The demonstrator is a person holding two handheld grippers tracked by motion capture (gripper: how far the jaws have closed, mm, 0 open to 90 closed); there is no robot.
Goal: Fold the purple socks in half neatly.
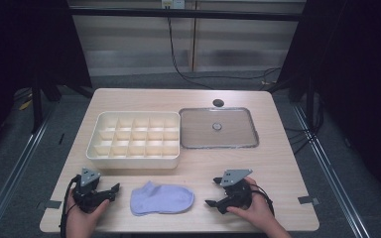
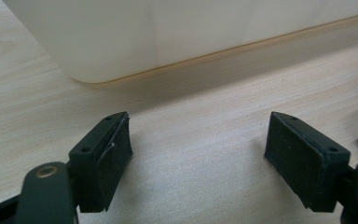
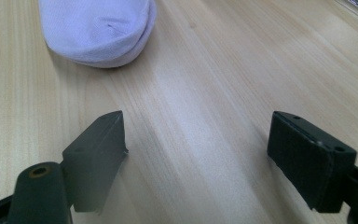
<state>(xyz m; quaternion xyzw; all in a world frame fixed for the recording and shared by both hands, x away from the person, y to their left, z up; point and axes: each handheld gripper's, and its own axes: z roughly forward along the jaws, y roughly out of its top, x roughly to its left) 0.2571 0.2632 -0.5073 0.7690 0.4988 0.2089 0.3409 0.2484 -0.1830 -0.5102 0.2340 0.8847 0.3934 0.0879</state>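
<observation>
Near the front edge of the tabletop (image 1: 273, 163) I hold my two grippers, one toward each front corner. My left gripper (image 1: 110, 192) sits at the front left, its jaws spread wide with nothing but bare wood between them. My right gripper (image 1: 213, 203) sits toward the front right, jaws likewise wide apart and empty, pointing across toward the middle. Between the two, close to the front edge, lies the pale lilac sock (image 1: 161, 198), flat on the wood and apart from both grippers; in the right gripper view its rounded end (image 3: 100, 30) lies ahead of my jaws and off to one side, and in the left gripper view what I take to be a sliver of it shows at the picture's edge, though too little is visible to be sure. Farther back, left of the middle, stands the cream divided box (image 1: 95, 133) with its grid of small compartments; its smooth side wall (image 2: 177, 32) rises just beyond my left jaws. Beside it to the right, touching or nearly so, lies a shallow grey tray (image 1: 250, 130) with a small round item (image 1: 217, 126) at its centre. Beyond that, near the back edge, is a dark round hole (image 1: 219, 103).
</observation>
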